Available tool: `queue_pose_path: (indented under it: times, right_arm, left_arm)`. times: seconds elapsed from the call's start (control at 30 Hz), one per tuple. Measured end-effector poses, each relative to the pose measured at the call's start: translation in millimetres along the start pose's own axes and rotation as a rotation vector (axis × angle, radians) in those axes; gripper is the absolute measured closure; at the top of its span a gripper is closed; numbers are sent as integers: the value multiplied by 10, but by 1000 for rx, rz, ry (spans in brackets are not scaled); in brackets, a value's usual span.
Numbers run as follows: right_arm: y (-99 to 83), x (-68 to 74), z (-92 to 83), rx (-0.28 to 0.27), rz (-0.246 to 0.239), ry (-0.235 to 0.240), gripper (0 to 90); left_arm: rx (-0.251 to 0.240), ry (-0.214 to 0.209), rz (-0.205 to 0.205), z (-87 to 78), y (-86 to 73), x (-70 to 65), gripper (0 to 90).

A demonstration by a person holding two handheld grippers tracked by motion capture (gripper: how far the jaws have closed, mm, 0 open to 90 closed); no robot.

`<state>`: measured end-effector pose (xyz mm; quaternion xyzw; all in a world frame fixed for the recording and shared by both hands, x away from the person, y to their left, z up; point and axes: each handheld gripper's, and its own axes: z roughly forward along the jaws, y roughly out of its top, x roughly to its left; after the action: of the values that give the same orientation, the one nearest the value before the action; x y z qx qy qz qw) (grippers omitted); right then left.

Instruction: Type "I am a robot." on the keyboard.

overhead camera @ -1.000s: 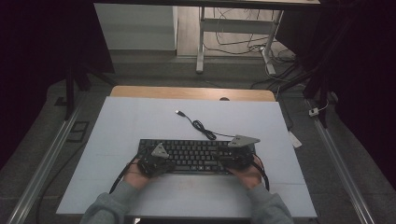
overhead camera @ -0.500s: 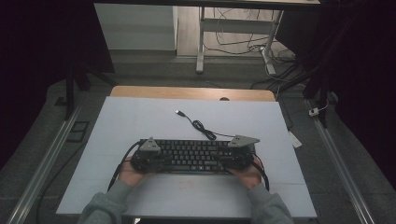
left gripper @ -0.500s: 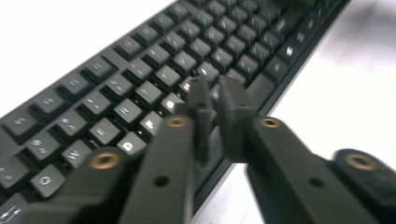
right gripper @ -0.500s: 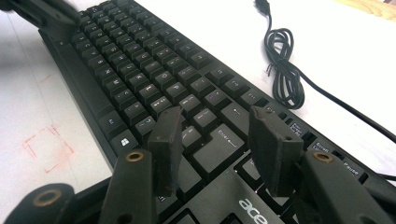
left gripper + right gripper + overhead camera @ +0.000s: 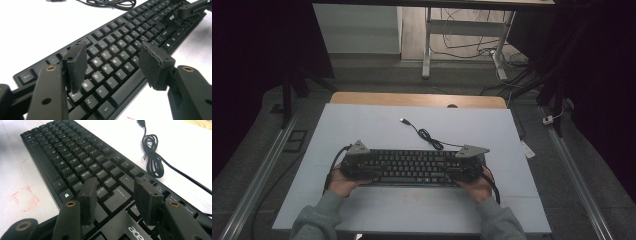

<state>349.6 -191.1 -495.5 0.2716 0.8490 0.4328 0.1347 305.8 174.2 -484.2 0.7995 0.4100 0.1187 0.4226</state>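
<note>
A black keyboard lies flat on the white table, near the person's edge. Its cable runs off behind it in a small coil and ends in a USB plug. My left gripper is at the keyboard's left end. It is open, its jaws have just been opening, and the pads hang apart above the letter keys with nothing gripped. My right gripper is at the right end, also open, over the Enter key. The coil lies beyond it.
A wooden strip borders the table's far edge. A faint red square mark sits on the tabletop in front of the keyboard. Desk legs and loose cables stand on the floor beyond the table.
My left gripper has slid left along the keyboard to its left end and risen a little, and its jaws have gone from shut to wide apart. The right gripper and keyboard have stayed put.
</note>
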Motion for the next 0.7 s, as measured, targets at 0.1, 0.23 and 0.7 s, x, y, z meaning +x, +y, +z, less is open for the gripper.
queue_pose_path:
  times: [0.1, 0.23, 0.7]
  right_arm:
    - [0, 0, 1, 1, -1, -1, 534]
    - [2, 6, 2, 1, -4, 1, 534]
    - [6, 12, -4, 0, -6, -2, 534]
  left_arm:
    - [-1, 6, -10, -20, -3, 28, 364]
    - [-6, 14, -21, -37, -6, 51, 352]
    - [-2, 46, -36, -64, -25, 127, 344]
